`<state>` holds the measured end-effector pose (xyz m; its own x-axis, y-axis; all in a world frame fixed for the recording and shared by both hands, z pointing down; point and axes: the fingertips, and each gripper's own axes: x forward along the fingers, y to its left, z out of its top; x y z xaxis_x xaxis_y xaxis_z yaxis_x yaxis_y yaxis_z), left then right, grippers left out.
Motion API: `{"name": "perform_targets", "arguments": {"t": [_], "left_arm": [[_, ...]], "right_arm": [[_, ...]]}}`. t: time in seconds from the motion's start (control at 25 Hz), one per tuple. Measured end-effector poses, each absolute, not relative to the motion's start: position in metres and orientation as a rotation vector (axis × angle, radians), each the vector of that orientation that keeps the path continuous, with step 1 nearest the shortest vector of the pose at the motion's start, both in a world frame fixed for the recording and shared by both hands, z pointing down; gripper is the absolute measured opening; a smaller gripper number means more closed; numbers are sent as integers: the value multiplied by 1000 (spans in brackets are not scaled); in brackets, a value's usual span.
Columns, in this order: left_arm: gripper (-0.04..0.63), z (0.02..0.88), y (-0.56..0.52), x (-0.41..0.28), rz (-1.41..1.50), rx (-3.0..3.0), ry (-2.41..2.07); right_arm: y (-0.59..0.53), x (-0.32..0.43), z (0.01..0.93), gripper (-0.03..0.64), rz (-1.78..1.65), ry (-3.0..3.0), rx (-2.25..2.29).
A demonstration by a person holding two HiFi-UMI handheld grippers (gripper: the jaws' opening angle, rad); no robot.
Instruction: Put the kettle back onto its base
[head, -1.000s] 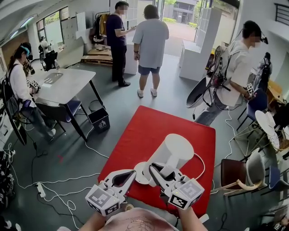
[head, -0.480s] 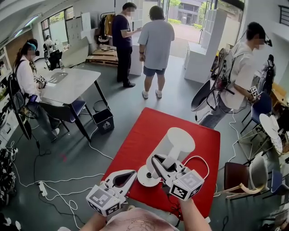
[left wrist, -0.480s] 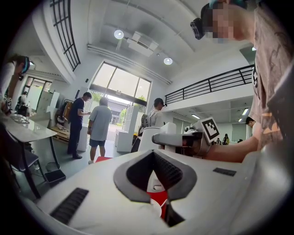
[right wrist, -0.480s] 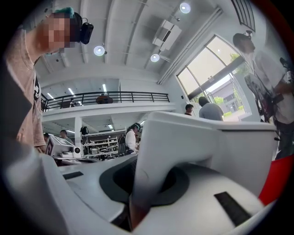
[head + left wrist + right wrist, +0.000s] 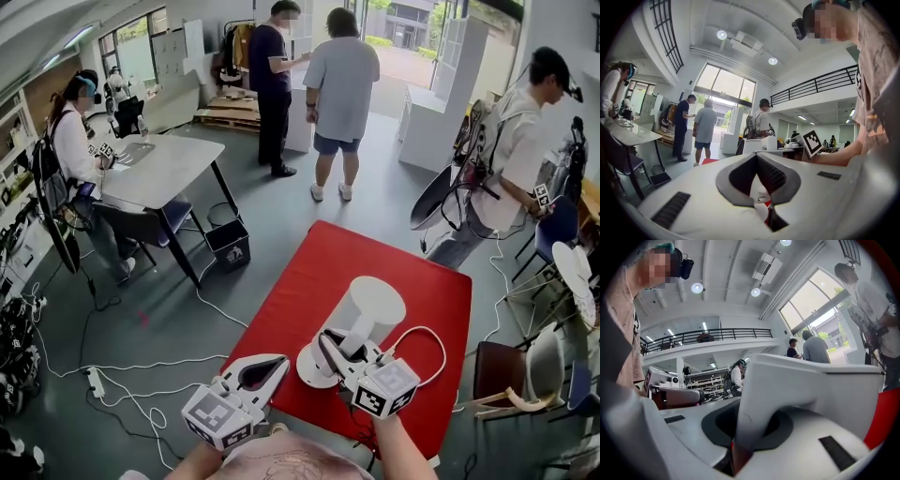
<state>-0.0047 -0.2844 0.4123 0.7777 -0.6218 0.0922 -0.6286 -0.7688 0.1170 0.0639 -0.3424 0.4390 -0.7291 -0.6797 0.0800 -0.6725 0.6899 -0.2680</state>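
At the lower left of the head view, the white left gripper point(image 5: 275, 364) has its jaws together with nothing between them, just beside a round white plastic kettle base point(image 5: 307, 368) on the red tabletop point(image 5: 309, 272). To its right, at lower centre, the white right gripper point(image 5: 330, 342) has its jaws clamped on the handle of a white cylindrical electric kettle point(image 5: 375, 307). The kettle is over the base's right side, and whether the two touch cannot be told.

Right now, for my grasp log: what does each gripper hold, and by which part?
Right gripper: the white kettle, by its handle. Left gripper: nothing.
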Motion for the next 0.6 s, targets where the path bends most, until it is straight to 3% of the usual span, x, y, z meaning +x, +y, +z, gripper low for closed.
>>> {"name": "perform_targets", "arguments": {"t": [0.6], "left_arm": [[-15, 418, -283, -32, 100, 2794, -1078]], "right_arm": [[-337, 34, 485, 60, -466, 2946, -1117]]}}
